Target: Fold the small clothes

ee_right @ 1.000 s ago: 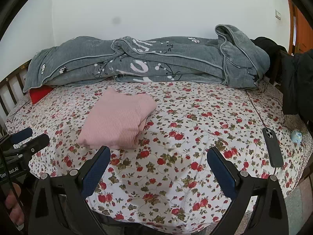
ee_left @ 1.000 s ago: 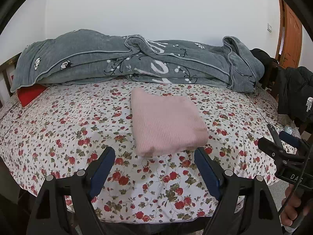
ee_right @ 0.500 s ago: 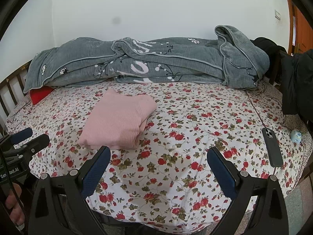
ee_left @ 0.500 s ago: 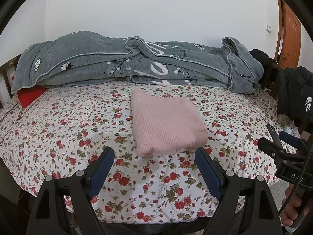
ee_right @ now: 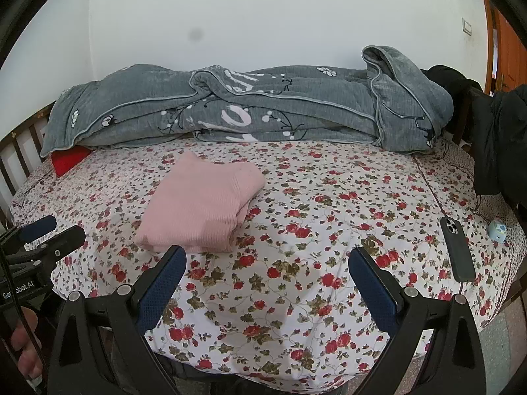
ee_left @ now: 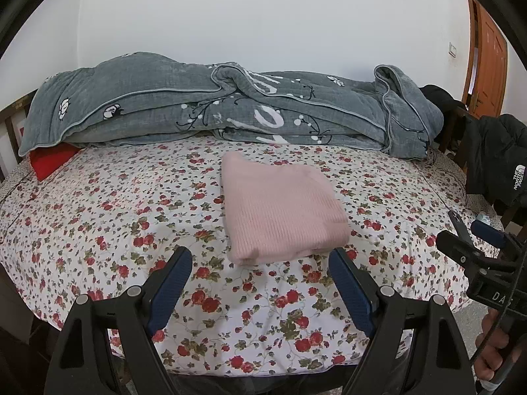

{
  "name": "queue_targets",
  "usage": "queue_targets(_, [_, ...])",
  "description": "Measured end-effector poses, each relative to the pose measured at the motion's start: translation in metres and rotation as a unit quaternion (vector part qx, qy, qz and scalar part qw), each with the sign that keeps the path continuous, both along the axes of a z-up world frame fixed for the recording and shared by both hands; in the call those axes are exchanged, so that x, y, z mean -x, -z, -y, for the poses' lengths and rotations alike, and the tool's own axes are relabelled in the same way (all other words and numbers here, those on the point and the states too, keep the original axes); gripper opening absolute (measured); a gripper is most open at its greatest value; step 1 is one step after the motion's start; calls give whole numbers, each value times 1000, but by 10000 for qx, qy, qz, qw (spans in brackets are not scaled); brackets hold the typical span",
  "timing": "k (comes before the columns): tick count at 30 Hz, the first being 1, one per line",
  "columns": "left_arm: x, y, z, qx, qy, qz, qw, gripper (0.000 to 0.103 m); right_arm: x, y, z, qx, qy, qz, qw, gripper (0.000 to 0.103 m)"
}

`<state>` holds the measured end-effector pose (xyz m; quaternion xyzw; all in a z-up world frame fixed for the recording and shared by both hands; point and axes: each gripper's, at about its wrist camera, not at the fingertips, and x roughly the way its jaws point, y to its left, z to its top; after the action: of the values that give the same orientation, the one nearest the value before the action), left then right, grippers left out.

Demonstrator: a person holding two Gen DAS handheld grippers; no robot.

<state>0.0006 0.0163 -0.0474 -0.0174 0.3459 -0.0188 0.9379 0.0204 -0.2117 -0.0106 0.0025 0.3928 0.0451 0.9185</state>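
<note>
Where tongs [ee_left: 260, 256] gape: sweater [ee_left: 280, 210] beyond

A bed [ee_right: 296, 296] with a white sheet printed in red roses fills both views. Along its far edge, against the white wall [ee_right: 263, 16], lies a rumpled grey quilt [ee_right: 263, 108]; a red pillow [ee_right: 67, 161] peeks out beneath its left end. Near the right edge rest a black phone [ee_right: 457, 250], face down, and a small pale-blue object [ee_right: 497, 229]. A black jacket [ee_left: 497, 161] hangs beyond the bed's right side, before an orange door [ee_left: 487, 59].

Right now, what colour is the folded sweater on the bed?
Pale pink sweater, clearest in the left wrist view.
</note>
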Motion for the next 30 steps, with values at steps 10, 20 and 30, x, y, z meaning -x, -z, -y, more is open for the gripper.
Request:
queue_targets(10, [0, 1, 0, 1, -1, 8, 10000, 85, 2, -3, -3, 38, -18, 20, 10000, 97])
queue_targets(20, [0, -5, -2, 16, -17, 51, 10000, 85, 1, -3, -3, 40, -20, 18, 10000, 97])
queue_targets(30, [-1, -8, -2, 11, -29, 85, 10000, 85, 4, -2, -8, 20, -14, 40, 10000, 97])
